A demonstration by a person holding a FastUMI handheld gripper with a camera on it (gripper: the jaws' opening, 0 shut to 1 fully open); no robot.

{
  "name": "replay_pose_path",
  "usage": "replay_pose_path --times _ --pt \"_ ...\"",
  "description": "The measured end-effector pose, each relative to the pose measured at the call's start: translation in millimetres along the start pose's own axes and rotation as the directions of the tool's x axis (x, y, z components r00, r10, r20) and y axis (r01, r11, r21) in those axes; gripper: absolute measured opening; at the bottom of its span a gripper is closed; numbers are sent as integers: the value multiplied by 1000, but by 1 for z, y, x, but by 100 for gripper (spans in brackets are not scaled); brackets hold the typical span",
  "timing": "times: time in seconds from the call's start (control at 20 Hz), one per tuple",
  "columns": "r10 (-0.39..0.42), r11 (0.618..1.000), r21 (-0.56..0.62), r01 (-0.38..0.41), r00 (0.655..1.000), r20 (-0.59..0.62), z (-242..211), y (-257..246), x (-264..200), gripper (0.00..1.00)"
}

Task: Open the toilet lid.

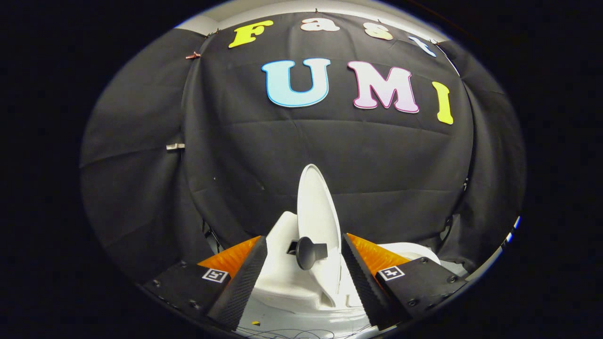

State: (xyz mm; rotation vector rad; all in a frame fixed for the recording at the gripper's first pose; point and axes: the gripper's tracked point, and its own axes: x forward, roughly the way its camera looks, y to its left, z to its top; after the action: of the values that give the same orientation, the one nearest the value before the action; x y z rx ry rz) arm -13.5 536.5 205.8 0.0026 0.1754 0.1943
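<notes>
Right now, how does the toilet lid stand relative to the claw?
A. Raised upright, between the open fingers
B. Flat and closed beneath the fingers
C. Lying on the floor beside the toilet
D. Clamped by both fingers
A: the toilet lid stands raised on edge, its dark knob between the spread fingers of the claw, neither touching it.

White toilet lid [318,207] raised upright, dark round knob [307,252] on its face, between the spread tongs [304,275].

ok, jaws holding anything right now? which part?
Nothing held. The gripper is open; the raised toilet lid and its dark knob sit between the jaws, touching neither.
</notes>
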Motion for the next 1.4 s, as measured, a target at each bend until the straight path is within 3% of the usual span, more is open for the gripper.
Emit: replay_pose_path --times 0.4,1.0,1.4 --pt "17 1000 -7 -16 992 125 37 -98 -37 99" --pt "-137 990 10 139 957 258 21 -312 -98 98" --pt "-141 990 26 138 959 247 7 -341 -98 98"
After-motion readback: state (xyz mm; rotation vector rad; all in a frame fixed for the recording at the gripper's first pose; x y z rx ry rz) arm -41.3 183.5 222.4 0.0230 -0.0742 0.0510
